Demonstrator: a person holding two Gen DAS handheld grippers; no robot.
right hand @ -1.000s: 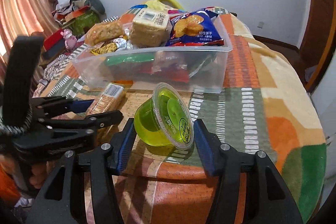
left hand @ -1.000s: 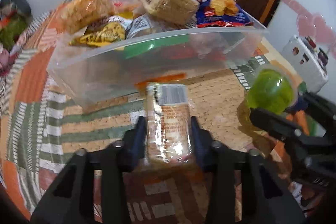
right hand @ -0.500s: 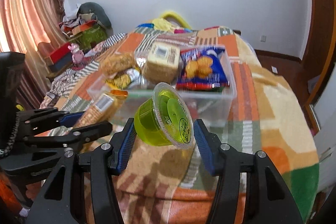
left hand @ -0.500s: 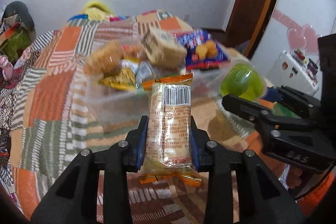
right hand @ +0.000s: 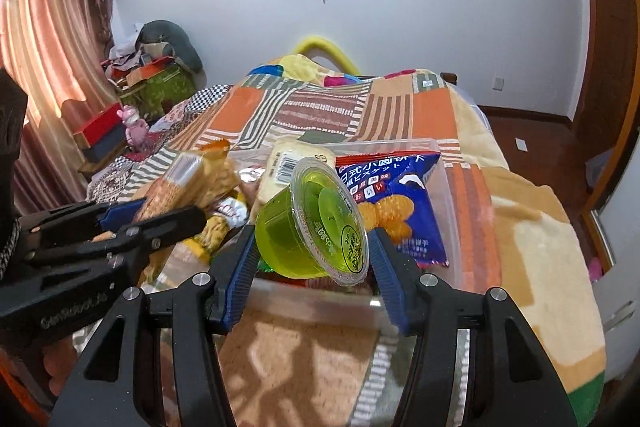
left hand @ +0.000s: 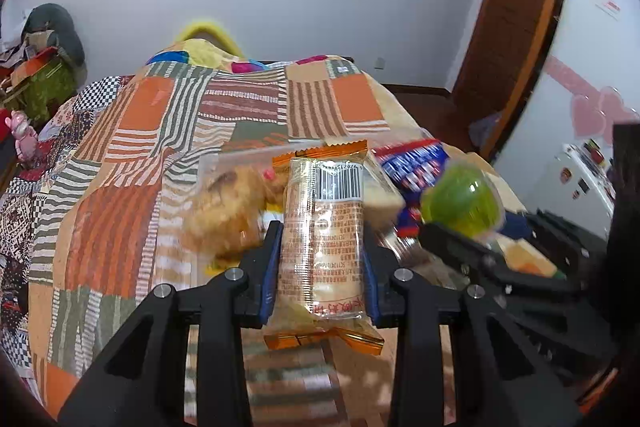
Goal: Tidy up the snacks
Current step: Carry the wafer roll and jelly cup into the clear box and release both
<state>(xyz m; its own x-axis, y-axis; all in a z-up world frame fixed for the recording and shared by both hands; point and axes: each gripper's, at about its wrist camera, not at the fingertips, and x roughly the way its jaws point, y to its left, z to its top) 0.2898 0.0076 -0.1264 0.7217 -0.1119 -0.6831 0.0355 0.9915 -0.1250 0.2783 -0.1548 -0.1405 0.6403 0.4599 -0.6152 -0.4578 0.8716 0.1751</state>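
Item one: left gripper (left hand: 322, 259), jaws pinching a clear orange-ended biscuit pack (left hand: 322, 239) across its width, pack upright along the fingers, barcode end far, held above the near left part of the bin (right hand: 450, 195). Item two: right gripper (right hand: 312, 247), jaws pinching a green jelly cup (right hand: 310, 227) by its sides, cup tipped so the foil lid faces the camera, held over the bin's near wall. Item three: the bin, clear plastic, standing on a patchwork-covered bed (right hand: 520, 227), already piled with a blue cracker bag (right hand: 400, 203) at right, a pale wrapped block (right hand: 286, 163) at the middle and a golden snack bag (left hand: 224, 211) at left. Both held snacks are in the air, neither touching the bin's contents as far as the views show. Judged step: carrying the two snacks to the bin for placing. Handling note: the pile stands near or above the rim, so each piece wants a low gap, not the top of the heap. The pack would sit best laid flat at the left side. The cup should be levelled, lid up, before release, since a tipped cup will roll. The grippers are close together; lowering one at a time would avoid a knock.
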